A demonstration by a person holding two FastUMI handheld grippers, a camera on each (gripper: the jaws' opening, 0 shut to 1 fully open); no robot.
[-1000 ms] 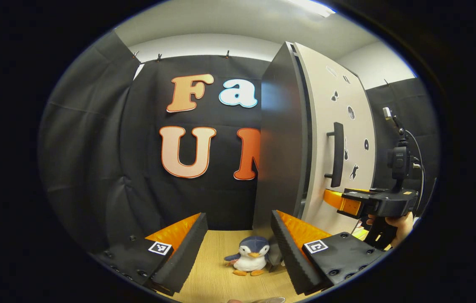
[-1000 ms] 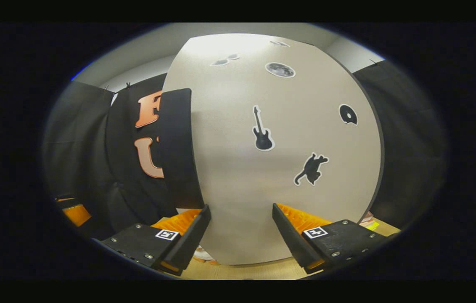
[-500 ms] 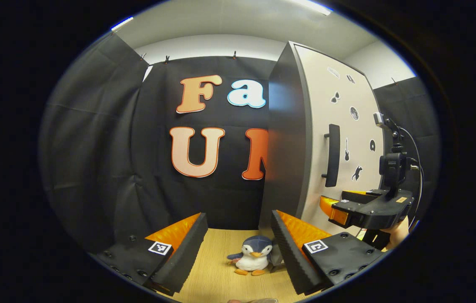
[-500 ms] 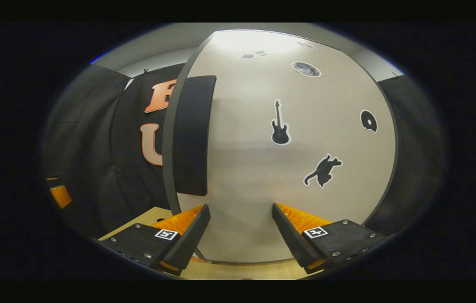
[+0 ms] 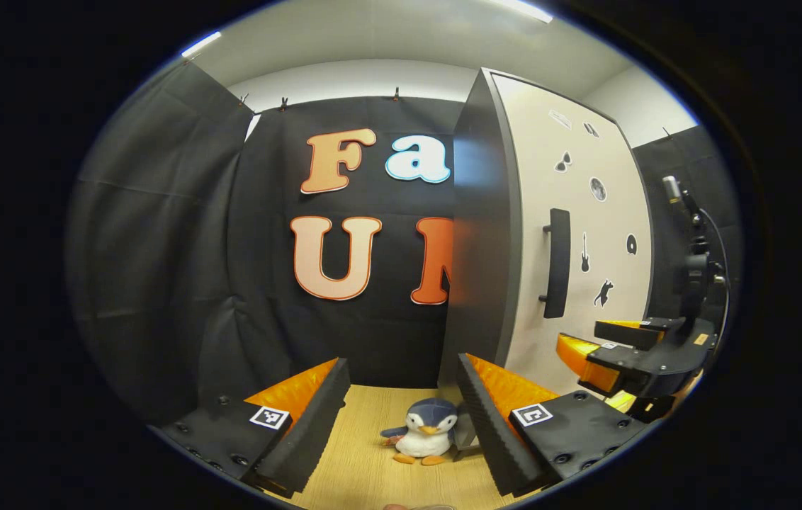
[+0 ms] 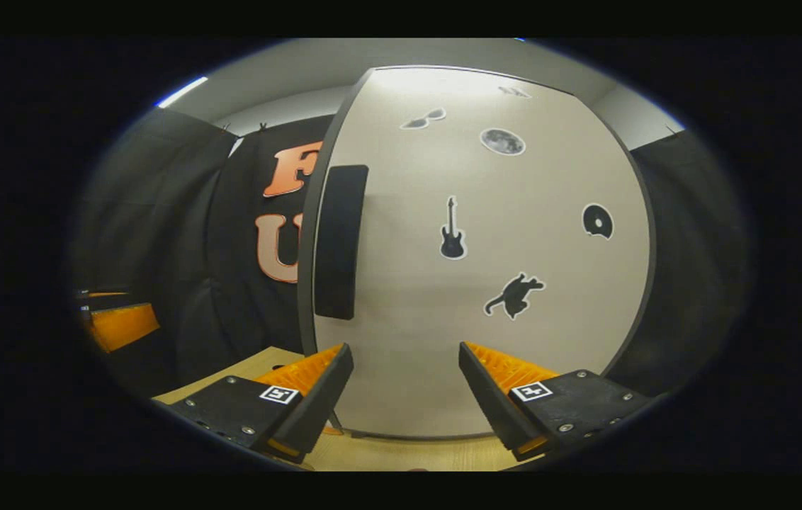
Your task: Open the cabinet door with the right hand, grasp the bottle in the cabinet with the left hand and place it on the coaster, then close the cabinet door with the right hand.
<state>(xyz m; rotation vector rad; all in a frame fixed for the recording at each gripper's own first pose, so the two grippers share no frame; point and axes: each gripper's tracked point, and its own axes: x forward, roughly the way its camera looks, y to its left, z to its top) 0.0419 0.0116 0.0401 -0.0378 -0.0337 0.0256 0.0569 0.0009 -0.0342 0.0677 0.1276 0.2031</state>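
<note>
Non-task items: plush penguin, wooden tabletop.
Penguin (image 5: 424,438) upright at lower centre of left gripper view, standing on the tabletop (image 5: 365,460); black cloth wall behind.

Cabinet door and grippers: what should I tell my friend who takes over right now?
Left gripper: open, empty, over the table by a toy penguin.
Right gripper: open, empty, facing the cabinet door, off its handle.
The door looks closed.
Bottle and coaster: I cannot tell where they are, so check them first. If the bottle is on the coaster, the job looks done.
</note>
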